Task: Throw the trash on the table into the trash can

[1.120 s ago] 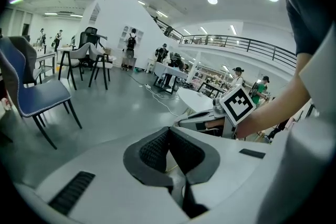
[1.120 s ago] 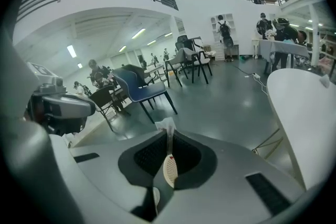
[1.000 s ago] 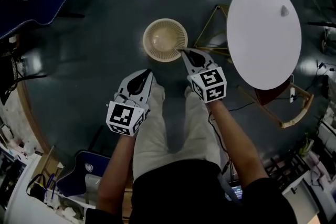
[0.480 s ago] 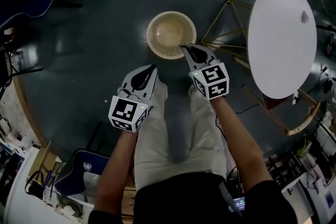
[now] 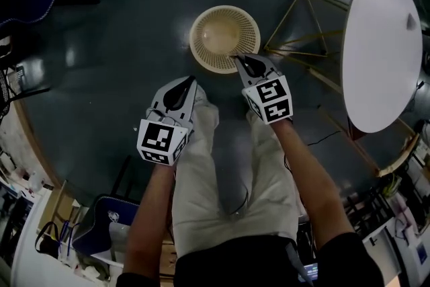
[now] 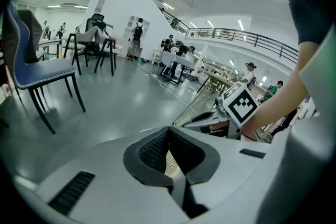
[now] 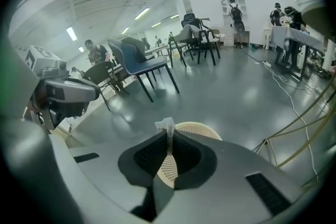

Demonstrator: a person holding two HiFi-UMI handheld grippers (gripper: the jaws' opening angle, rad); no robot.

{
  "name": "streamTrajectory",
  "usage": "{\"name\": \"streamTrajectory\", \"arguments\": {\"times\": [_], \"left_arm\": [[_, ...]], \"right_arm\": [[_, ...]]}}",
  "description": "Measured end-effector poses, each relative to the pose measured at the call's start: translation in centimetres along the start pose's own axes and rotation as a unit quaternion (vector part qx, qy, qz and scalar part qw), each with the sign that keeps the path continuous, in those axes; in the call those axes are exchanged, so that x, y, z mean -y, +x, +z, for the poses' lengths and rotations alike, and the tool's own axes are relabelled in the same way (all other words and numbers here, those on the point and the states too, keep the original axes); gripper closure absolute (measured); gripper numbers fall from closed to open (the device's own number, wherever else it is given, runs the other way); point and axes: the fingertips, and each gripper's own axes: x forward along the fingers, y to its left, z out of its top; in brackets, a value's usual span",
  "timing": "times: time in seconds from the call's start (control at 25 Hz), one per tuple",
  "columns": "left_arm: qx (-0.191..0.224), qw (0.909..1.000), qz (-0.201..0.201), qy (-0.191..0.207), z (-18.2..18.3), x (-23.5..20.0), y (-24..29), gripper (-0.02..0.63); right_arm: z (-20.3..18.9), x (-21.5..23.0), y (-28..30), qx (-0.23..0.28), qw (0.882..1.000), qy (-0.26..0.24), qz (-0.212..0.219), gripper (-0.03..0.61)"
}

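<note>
Pinching tissue scrap (image 7: 167,126) near trash can (image 5: 224,38)

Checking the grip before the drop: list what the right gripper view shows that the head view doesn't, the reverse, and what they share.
Only the right gripper view: a thin pale scrap of trash pinched between the shut jaws of the right gripper, poking up past their tips. Only the head view: the white round table with one small piece lying on it. Both: the beige trash can, just beyond that gripper's tips.
</note>
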Motion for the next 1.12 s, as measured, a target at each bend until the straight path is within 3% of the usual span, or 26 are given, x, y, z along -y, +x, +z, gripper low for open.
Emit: {"name": "streamTrajectory", "arguments": {"times": [0.44,0.84,1.12], "left_arm": [[-0.009,0.9999,-0.013,-0.002,-3.8,-1.5,0.9,0.598],[-0.017,0.9996,-0.022,0.004,-5.0,-1.8,1.5,0.598],[-0.017,0.9995,-0.023,0.013,-5.1,-2.5,1.1,0.598]], "right_arm": [[-2.3,1.5,4.9,-0.015,0.999,-0.005,-0.029,0.546],[-4.8,3.5,7.1,-0.044,0.998,-0.004,-0.055,0.546],[-5.2,3.5,7.6,-0.035,0.997,0.011,-0.075,0.532]]}}
